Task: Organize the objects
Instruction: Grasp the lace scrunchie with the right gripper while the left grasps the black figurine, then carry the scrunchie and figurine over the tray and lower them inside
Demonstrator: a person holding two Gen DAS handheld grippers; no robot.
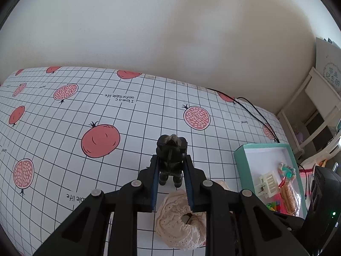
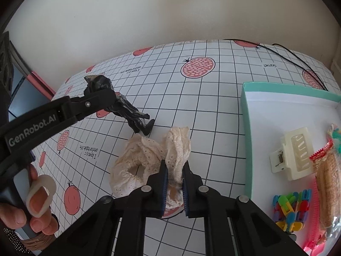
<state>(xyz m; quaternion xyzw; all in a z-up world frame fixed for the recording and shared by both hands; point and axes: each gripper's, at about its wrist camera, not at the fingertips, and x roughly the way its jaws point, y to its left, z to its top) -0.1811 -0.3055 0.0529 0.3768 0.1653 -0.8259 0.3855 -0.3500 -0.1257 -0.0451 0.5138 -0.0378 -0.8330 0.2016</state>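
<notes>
Right wrist view: right gripper [image 2: 174, 178] pinching a fold of the cream lace scrunchie [image 2: 149, 162] on the tablecloth [image 2: 213, 115] beside the teal box [image 2: 247, 140] — soft, light, probably safe to grab anywhere. Left gripper [image 1: 171, 166] clamped around the dark figurine [image 1: 171, 160], feet seemingly touching the cloth; rigid, torso the best hold.

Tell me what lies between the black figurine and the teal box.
Right wrist view: only bare tablecloth between the black figurine and teal box; the lace scrunchie sits nearer.

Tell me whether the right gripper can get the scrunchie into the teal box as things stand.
Probably yes. The right gripper is shut on the scrunchie, and the box stands open just beside it, with bare floor before the hair clip. Nothing lies between.
</notes>
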